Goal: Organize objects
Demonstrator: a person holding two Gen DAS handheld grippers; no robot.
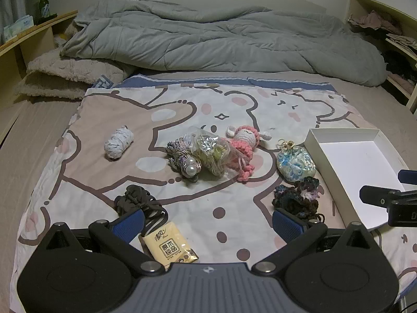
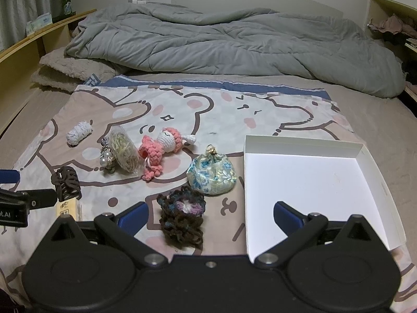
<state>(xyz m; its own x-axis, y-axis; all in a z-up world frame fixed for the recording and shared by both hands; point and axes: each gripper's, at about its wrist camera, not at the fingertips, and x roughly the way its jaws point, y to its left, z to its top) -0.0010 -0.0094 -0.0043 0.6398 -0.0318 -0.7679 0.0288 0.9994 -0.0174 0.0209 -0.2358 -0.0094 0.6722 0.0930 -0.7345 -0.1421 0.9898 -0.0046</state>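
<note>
Both grippers are hovering over a cartoon-print cloth point(image 1: 221, 208) spread on a bed. Left gripper point(image 1: 208, 224) is standing with jaws spread wide, nothing between them; a tissue packet point(image 1: 170, 247) is lying just by its left finger, and a dark hair claw point(image 2: 66, 184) is sitting beside that. Right gripper point(image 2: 209, 215) is also gaping fully, holding nothing, with a dark crocheted flower point(image 2: 182, 216) lying on the cloth between its fingers. A white shallow box point(image 2: 365, 156) is sitting at the cloth's right edge. Just left of it a floral drawstring pouch point(image 2: 212, 176) is resting. Farther left, a pink crochet doll point(image 2: 159, 151), a clear bag of bands point(image 2: 125, 151) and a braided pearl tie point(image 1: 182, 159) are clustering together. A white yarn roll point(image 1: 118, 143) is lying apart, far left. A grey duvet point(image 1: 221, 39) is bunching behind.
</note>
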